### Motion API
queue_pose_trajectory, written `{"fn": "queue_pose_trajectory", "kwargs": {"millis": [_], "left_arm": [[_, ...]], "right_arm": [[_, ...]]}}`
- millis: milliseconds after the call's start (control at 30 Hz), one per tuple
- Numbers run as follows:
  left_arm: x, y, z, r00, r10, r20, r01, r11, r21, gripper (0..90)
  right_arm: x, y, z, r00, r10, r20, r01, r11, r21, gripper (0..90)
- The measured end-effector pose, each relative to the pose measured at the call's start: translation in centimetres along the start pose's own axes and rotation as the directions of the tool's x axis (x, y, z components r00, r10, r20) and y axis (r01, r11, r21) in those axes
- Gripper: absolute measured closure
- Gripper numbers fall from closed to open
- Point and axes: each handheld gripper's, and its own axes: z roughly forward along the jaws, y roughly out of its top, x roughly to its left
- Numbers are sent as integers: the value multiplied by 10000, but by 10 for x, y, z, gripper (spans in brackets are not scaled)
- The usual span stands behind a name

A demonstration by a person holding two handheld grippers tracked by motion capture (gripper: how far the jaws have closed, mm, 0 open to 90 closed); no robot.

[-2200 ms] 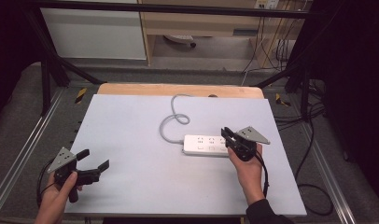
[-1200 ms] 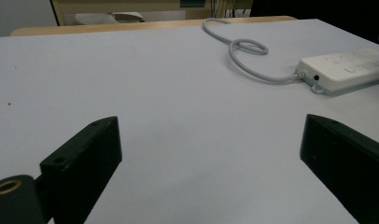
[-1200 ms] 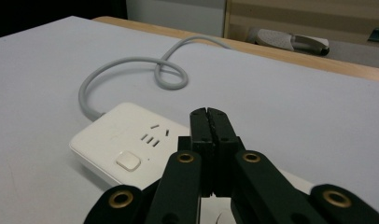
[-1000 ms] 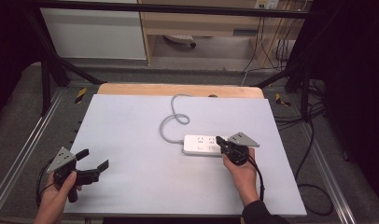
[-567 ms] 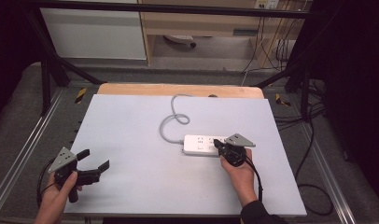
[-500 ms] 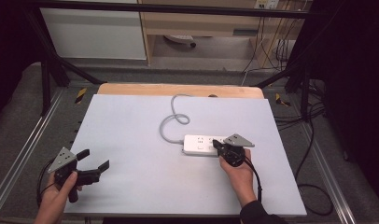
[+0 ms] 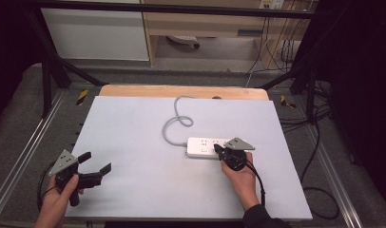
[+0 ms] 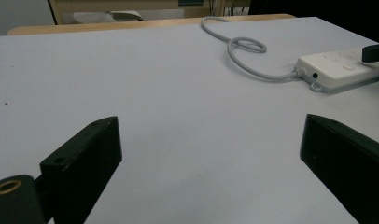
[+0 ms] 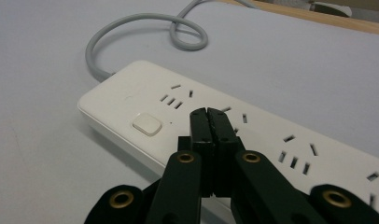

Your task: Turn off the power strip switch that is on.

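White power strip (image 7: 207, 147) lies flat on grey tabletop (image 7: 134, 128), right of centre, its grey cable (image 7: 174, 121) running in one loop toward far edge

Right claw (image 9: 209, 113) pressed together, nothing between jaws; tips over top face of strip, just beside square white switch (image 9: 146, 124), near first row of sockets; contact with strip not clear

Right hand (image 7: 238, 178) holds it from near side

Left claw (image 7: 97, 164) spread wide, empty, low over bare tabletop at near left corner, well apart from strip; left hand (image 7: 62, 190) grips its body
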Motion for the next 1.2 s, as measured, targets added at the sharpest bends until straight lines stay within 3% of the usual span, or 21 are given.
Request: {"fn": "queue_pose_trajectory", "kwargs": {"millis": [833, 1200], "left_arm": [[0, 0, 0, 10000, 1, 38, -1, 10000, 41, 56], [-1, 0, 0, 10000, 24, 52, -24, 10000, 66, 56]], "right_arm": [[1, -3, 1, 9999, -150, 84, 149, 9998, 143, 900], [-1, -1, 2, 9998, 175, -54, -174, 9996, 238, 900]]}}
